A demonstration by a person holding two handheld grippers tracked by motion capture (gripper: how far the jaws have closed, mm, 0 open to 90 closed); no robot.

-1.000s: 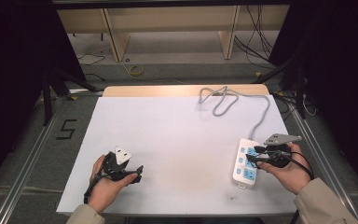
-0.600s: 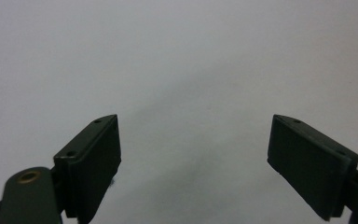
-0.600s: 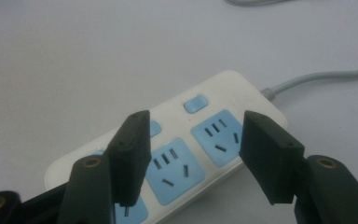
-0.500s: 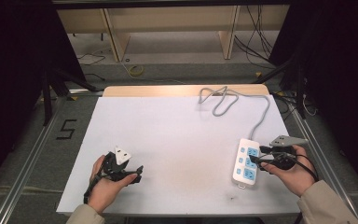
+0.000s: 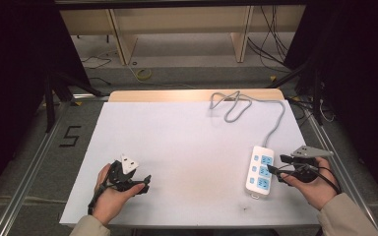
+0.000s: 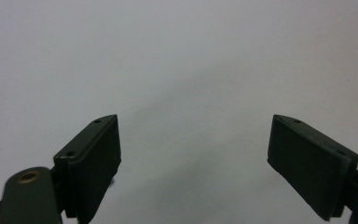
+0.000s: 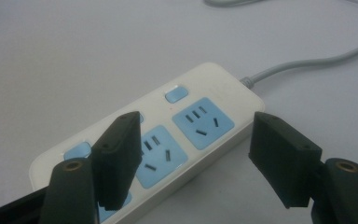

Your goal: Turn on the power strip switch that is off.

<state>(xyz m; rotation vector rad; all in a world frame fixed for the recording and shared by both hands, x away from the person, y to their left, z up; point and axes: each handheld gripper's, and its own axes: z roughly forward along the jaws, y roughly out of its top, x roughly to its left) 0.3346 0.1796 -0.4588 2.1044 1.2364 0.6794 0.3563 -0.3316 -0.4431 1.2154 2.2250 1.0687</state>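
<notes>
Just one power strip lies near the worktop's right edge, showing three blue sockets. Right gripper hovers over it, jaws spread apart. Left gripper, near the front-left corner, gapes empty.

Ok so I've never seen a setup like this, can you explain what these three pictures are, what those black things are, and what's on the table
A person sits at a white table with a hand-held gripper in each hand: tools with two black fingers that open and close like tongs.

The wide picture comes from a fixed camera overhead. In it the left gripper is at the lower left, the right gripper at the lower right.

The other two pictures come from small cameras riding on the grippers, looking out along their fingers.

On the table lies a white power strip with blue sockets, and its grey cord runs toward the far edge.

Nothing is held. The left gripper's fingers are spread over bare table. The right gripper's fingers are open on either side of the strip.
</notes>
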